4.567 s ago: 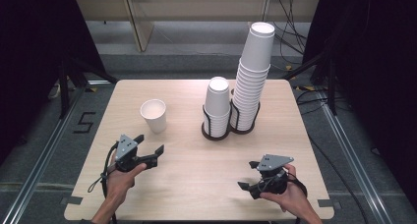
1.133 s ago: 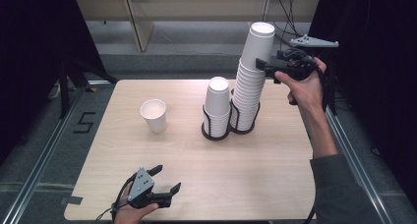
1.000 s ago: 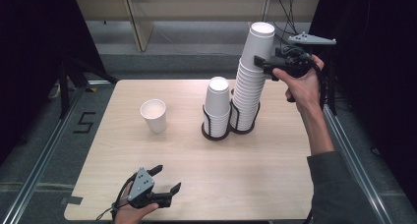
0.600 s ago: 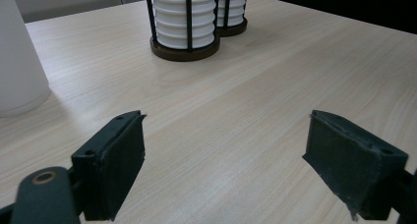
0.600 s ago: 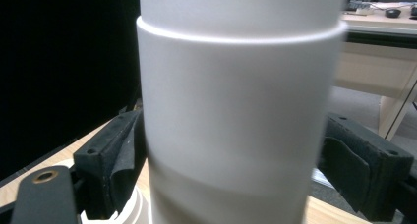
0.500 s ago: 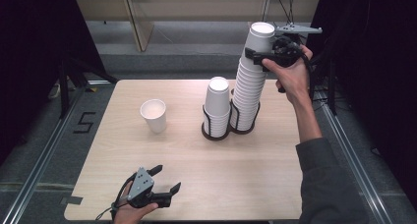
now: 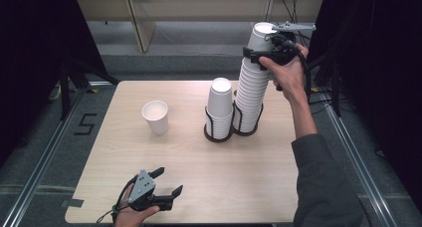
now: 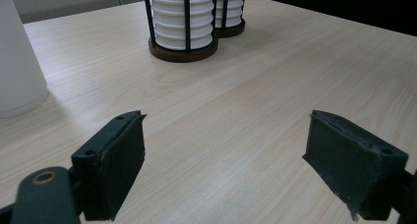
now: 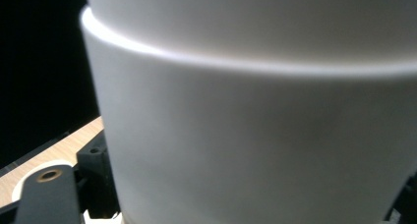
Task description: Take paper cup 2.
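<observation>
High view: right gripper (image 7: 259, 52) around top cup (image 7: 261, 37)

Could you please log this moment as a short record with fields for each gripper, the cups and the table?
right gripper: at the top cup of the tall stack, jaws on either side of it; grip not confirmed
left gripper: open, low over the table's near edge, holding nothing
short stack: in its black holder beside the tall one
single cup: upright, apart, left of the stacks
table: light wood

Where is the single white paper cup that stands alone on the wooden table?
In the high view, the single white paper cup stands upright on the left half of the wooden table, left of the two black wire cup holders, apart from them.
</observation>
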